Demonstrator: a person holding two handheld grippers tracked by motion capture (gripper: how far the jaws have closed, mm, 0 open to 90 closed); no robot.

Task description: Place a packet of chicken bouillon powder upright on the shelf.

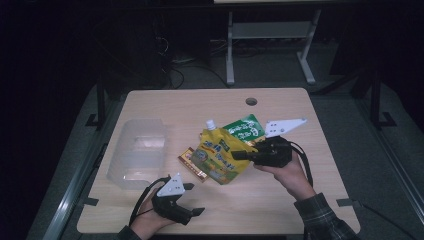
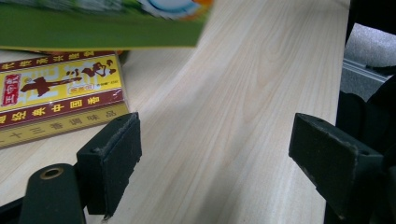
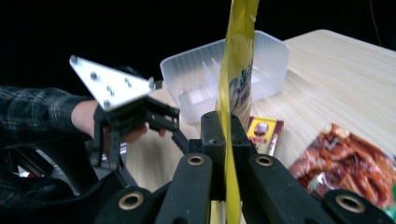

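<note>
Right hand-held gripper (image 3: 224, 135) pinches yellow pouch (image 3: 238, 70) bearing blurred Chinese print.

You are looking at one wooden table (image 1: 310, 165) carrying one clear plastic container (image 1: 138, 152), one yellow spouted pouch (image 1: 218, 155), one green packet (image 1: 246, 128), one small red-and-yellow packet (image 1: 190, 161) and one packet of reddish snacks (image 3: 348, 163). You are working with two grippers: one left gripper (image 1: 189, 199) and one right gripper (image 1: 238, 154).
</note>
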